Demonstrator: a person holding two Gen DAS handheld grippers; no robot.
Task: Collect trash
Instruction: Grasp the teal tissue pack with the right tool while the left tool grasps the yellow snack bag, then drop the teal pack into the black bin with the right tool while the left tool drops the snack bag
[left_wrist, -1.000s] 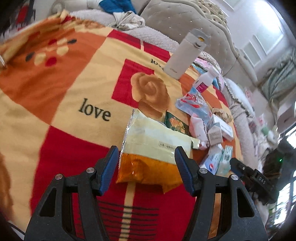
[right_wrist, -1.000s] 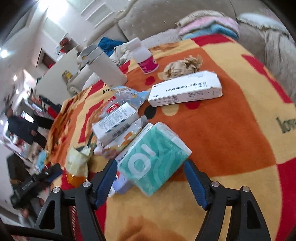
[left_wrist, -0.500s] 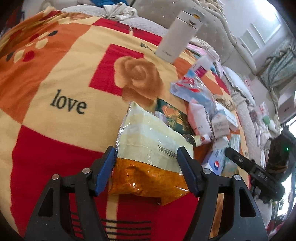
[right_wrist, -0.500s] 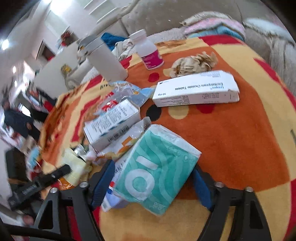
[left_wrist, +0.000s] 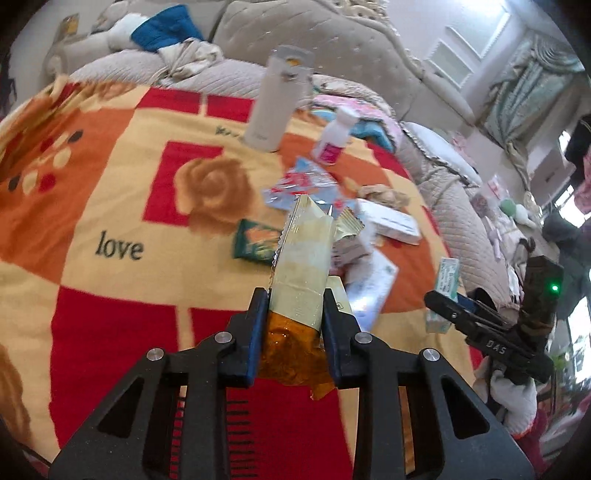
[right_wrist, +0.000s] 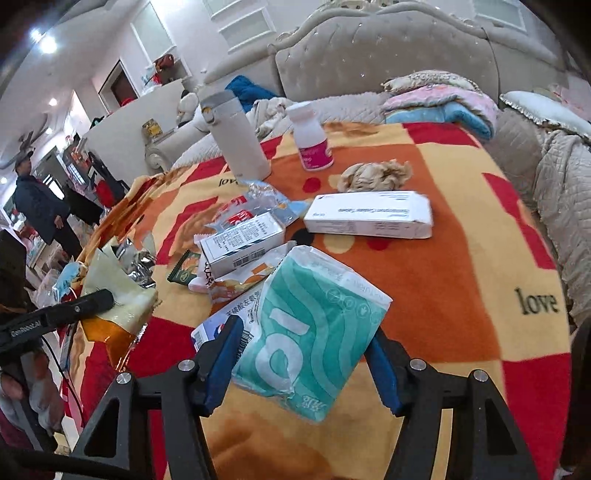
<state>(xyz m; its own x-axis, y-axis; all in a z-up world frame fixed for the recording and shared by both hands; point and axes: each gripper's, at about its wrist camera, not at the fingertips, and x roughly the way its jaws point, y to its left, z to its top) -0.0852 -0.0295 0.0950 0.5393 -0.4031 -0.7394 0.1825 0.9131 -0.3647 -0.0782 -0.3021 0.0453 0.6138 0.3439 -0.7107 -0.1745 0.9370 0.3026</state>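
Observation:
A yellow and orange snack bag (left_wrist: 301, 266) is squeezed narrow between the pads of my left gripper (left_wrist: 295, 328), whose jaws are closing on it; the bag stands up off the patterned blanket (left_wrist: 110, 314). In the right wrist view the same bag (right_wrist: 118, 295) hangs at the far left. My right gripper (right_wrist: 303, 362) has its jaws closing on a teal tissue pack (right_wrist: 314, 325), and both pads touch its sides. The left wrist view shows that pack (left_wrist: 448, 280) edge-on in the right gripper (left_wrist: 443, 306) at the right.
On the blanket lie a long white medicine box (right_wrist: 369, 214), a smaller box (right_wrist: 240, 240), crumpled paper (right_wrist: 376, 173), a green packet (left_wrist: 255, 243) and foil wrappers. A white flask (right_wrist: 236, 136) and a pill bottle (right_wrist: 312, 140) stand behind them. A person (right_wrist: 40, 206) stands far left.
The left jaws have closed on the snack bag, pinching it narrow, and raised it off the blanket. The right jaws have narrowed onto the tissue pack, which now sits more upright.

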